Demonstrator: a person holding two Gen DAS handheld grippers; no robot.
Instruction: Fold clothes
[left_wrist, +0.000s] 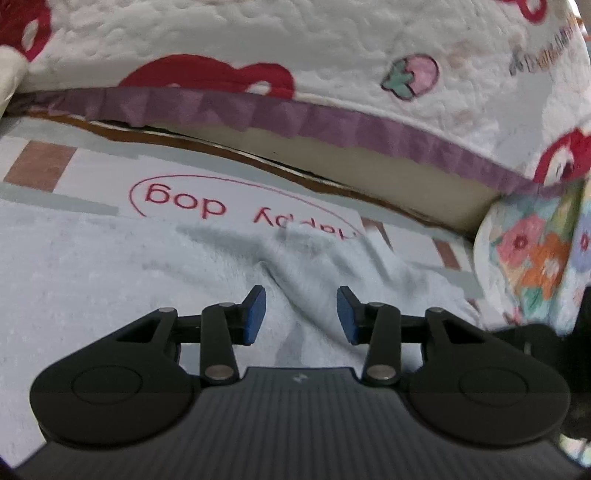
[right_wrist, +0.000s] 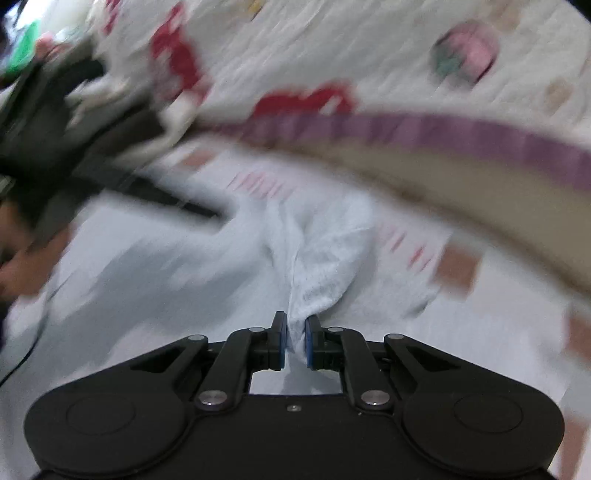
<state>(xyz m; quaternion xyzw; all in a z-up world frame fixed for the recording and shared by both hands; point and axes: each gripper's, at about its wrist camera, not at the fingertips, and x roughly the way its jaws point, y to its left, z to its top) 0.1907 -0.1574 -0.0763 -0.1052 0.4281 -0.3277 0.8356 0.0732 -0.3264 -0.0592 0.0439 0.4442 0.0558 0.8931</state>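
Note:
A pale blue-white garment (left_wrist: 110, 266) lies spread on a sheet printed "happy dog" (left_wrist: 192, 199). My left gripper (left_wrist: 301, 314) is open just above the cloth, a raised fold running between its blue pads (left_wrist: 255, 314). In the blurred right wrist view my right gripper (right_wrist: 295, 341) is shut on a bunched edge of the same pale garment (right_wrist: 317, 258), which stretches away from the jaws. The left gripper (right_wrist: 74, 147) shows as a dark blur at the upper left there.
A white quilt with red and strawberry prints and a purple trim (left_wrist: 332, 122) hangs over a mattress edge (left_wrist: 369, 166) behind the cloth. A flowered cushion (left_wrist: 535, 258) sits at the right. The sheet has brown squares (left_wrist: 40, 166).

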